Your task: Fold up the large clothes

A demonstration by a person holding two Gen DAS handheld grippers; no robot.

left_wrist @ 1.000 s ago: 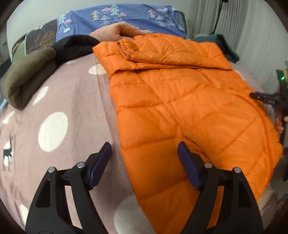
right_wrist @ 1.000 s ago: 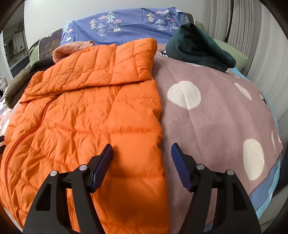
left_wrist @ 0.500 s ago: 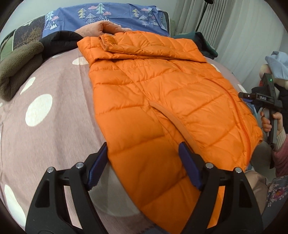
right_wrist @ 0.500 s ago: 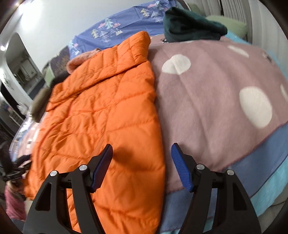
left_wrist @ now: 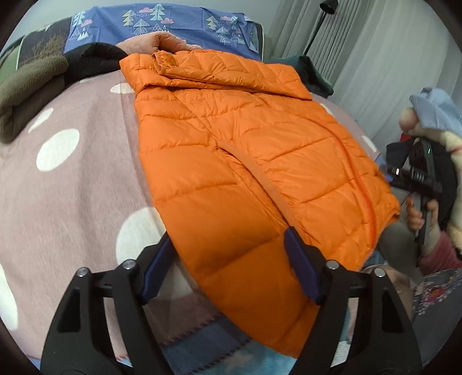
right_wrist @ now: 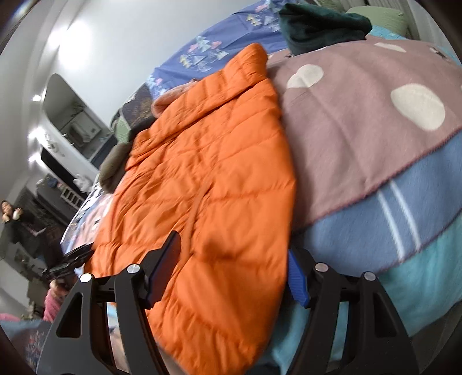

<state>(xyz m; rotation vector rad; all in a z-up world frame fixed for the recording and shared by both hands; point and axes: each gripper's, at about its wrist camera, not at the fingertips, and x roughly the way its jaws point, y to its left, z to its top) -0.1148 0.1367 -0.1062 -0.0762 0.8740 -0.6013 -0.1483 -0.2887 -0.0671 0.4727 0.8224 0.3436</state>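
Both grippers have dropped to the hem corners of the quilted orange puffer jacket (left_wrist: 239,161) lying flat on the dotted mauve blanket (left_wrist: 72,178); left gripper (left_wrist: 228,271) and right gripper (right_wrist: 228,269) gape wide, straddling fabric. Pinch both layers deep, then lift evenly toward the collar

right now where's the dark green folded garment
In the right wrist view the dark green garment sits at the far end of the bed, on the dotted blanket, just right of the orange jacket and its folded-down top.
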